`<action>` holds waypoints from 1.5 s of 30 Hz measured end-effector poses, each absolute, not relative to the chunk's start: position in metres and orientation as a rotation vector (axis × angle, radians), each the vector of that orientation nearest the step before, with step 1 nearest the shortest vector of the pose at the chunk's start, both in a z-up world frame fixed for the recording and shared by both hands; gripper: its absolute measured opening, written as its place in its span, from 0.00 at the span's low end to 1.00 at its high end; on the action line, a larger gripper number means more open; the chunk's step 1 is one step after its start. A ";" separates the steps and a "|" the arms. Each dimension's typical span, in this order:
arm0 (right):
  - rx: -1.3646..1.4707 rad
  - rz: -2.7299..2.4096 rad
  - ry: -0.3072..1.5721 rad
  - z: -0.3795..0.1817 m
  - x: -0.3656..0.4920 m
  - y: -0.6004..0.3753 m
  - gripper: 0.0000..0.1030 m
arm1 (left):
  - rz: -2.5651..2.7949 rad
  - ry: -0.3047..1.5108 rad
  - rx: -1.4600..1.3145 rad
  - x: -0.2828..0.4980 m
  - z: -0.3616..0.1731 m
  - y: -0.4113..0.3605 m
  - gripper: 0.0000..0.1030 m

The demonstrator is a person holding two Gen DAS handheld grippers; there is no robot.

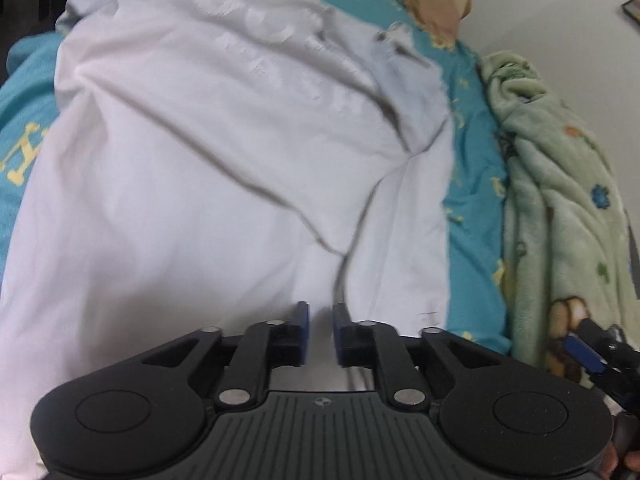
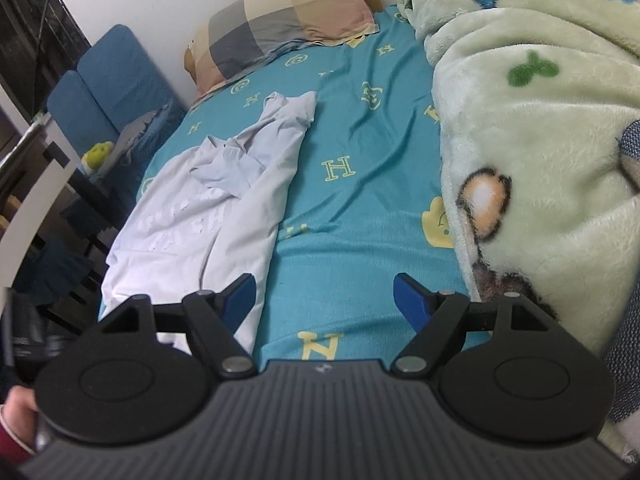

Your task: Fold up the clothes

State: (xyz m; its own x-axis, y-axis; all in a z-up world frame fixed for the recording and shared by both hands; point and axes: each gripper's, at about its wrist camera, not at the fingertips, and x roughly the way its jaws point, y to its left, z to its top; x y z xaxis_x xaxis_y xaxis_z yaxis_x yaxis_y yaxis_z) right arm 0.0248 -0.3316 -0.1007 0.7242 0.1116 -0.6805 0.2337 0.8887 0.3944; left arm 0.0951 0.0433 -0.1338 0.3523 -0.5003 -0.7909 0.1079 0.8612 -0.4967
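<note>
A white T-shirt [image 1: 220, 160] with faint pale lettering lies crumpled on the teal bed sheet [image 1: 472, 220], filling most of the left wrist view. My left gripper [image 1: 320, 320] hovers over its near part, the jaws a narrow gap apart with only the cloth below showing through. In the right wrist view the same shirt [image 2: 200, 208] lies along the left side of the bed, one sleeve folded over. My right gripper [image 2: 324, 296] stands wide open above the bare sheet [image 2: 360, 200], its left fingertip [image 2: 240, 292] over the shirt's edge. The right gripper [image 1: 592, 344] also shows at the lower right of the left wrist view.
A thick green fleece blanket [image 2: 540, 140] is heaped along the bed's right side. A checked pillow [image 2: 280, 28] lies at the head by the wall. A blue chair [image 2: 112, 92] with a yellow toy [image 2: 96, 154] stands left of the bed. A hand [image 2: 16, 412] shows bottom left.
</note>
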 end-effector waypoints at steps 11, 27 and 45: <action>0.521 -0.092 0.752 -0.100 0.023 -0.341 0.75 | -0.755 0.982 0.048 -0.002 -0.091 -0.068 0.57; 0.547 -0.088 0.750 -0.102 0.022 -0.347 0.75 | -0.629 1.148 -0.054 -0.016 -0.076 0.004 0.00; 0.651 0.038 0.766 -0.090 0.075 -0.335 0.75 | -0.492 1.118 -0.057 -0.003 -0.057 0.030 0.32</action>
State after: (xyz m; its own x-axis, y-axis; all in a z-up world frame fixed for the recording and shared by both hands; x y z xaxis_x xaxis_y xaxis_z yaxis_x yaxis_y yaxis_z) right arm 0.0752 -0.3347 -0.0902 0.7297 0.2610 -0.6321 0.1975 0.8045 0.5602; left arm -0.0026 0.0303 -0.0569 0.3428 -0.4062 -0.8470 0.3504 0.8919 -0.2859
